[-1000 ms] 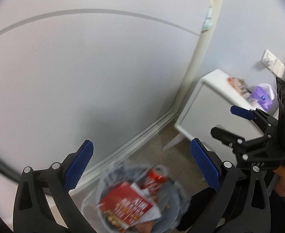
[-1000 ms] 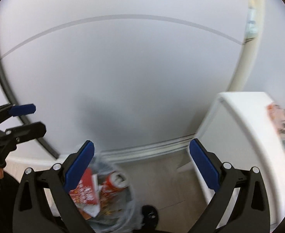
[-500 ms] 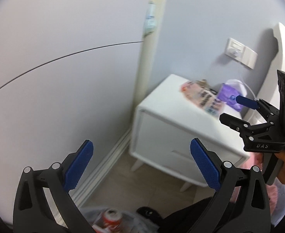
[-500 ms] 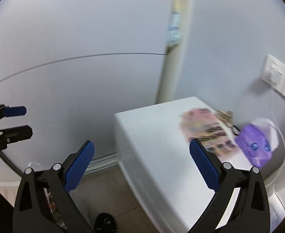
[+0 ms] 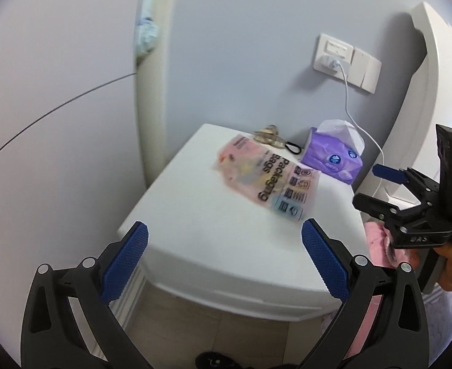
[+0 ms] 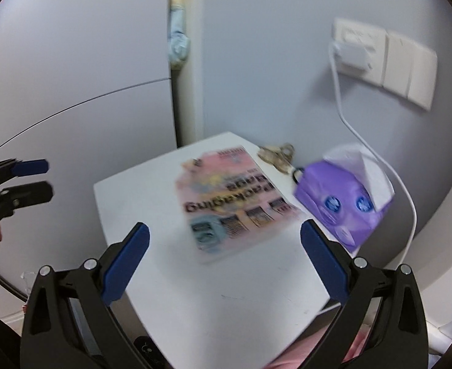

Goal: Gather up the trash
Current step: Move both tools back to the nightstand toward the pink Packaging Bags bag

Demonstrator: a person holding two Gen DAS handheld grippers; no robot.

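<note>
a: where is the trash to be found?

b: a flat pink packet is seen lying on the white nightstand, toward its back half, just beside a purple tissue pack, with keys lying behind it near the wall. whether packet and tissue pack touch cannot be told.

a: and the tools?

b: the right gripper is held with its jaws spread wide and nothing between them. the left gripper is likewise wide apart and empty.

a: which is judged nearer?

b: the right one. in its own view the packet is seen straight ahead, its near edge almost between the blue pads. in the left view the packet is placed farther ahead and a little to the right, and the right gripper is seen alongside the nightstand's right edge.

a: how is the packet's long axis laid?

b: from the near right corner of the top back toward the far left, so it is crossed at a slant by the right jaws' line. a slight turn of the wrist is judged to be needed so that a short edge or corner can be pinched, as the packet lies flat and thin.
</note>
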